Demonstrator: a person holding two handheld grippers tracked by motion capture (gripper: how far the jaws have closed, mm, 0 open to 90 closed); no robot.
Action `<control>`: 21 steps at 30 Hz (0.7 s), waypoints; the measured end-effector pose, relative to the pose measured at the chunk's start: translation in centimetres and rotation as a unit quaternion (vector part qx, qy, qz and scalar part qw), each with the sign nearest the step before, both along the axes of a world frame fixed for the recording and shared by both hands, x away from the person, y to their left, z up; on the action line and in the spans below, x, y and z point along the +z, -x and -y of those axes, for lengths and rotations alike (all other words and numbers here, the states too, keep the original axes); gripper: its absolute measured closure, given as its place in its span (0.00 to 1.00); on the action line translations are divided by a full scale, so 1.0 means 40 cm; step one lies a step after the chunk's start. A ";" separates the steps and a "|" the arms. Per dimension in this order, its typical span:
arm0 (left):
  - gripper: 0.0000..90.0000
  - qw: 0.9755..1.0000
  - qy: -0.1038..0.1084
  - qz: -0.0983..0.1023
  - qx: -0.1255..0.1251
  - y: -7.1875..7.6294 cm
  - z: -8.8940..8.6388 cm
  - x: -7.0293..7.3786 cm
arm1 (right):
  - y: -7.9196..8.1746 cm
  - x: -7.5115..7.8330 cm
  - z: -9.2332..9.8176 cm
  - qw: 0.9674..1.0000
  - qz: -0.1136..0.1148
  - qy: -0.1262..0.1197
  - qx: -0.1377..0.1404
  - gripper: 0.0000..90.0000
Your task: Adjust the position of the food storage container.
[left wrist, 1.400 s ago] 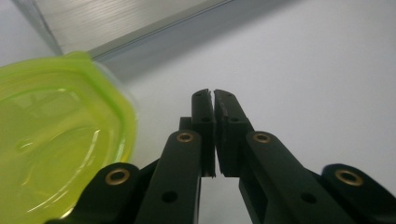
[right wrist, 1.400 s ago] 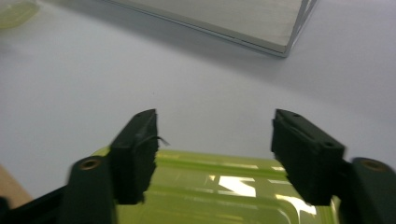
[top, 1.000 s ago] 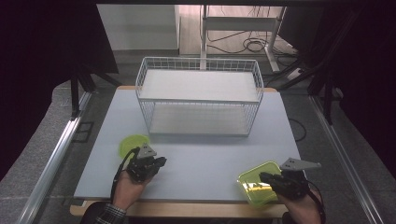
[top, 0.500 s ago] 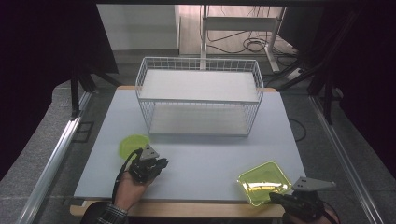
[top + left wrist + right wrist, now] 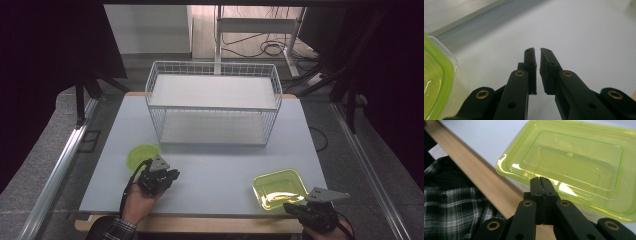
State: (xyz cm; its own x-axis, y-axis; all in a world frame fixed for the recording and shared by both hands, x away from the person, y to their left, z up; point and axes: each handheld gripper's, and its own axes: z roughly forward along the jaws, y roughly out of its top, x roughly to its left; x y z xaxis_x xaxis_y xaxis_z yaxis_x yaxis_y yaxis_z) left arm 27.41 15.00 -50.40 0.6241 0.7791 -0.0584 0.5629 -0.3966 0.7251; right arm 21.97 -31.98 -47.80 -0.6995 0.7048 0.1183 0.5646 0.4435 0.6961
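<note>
No words, labels, brands, numbers or signs can be read on anything in these pictures.

The grey table (image 5: 210, 165) carries a wire basket (image 5: 214, 102), a round green lid (image 5: 142, 153) and a square green tray (image 5: 279, 188).
</note>
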 end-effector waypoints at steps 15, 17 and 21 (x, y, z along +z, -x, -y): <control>0.93 1.000 -0.001 -0.005 -0.004 -0.003 0.006 -0.008 | -0.099 0.017 0.008 0.999 0.021 0.003 -0.050 0.99; 0.93 1.000 -0.002 -0.005 -0.006 -0.003 0.008 -0.009 | -0.106 0.027 0.021 0.998 0.026 0.004 -0.065 0.99; 0.93 1.000 -0.004 -0.005 -0.010 -0.003 0.012 -0.012 | -0.161 0.056 0.087 0.987 0.055 0.026 -0.149 0.99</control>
State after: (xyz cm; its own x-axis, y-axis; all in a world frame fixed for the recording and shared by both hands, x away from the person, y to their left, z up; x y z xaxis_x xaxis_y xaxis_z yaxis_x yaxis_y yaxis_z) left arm 27.53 14.51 -50.90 0.6395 0.7665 -0.0591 0.5621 -0.4137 0.7162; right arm 28.42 -35.48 -45.54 -0.4670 0.8842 0.0105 0.5972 0.3066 0.7412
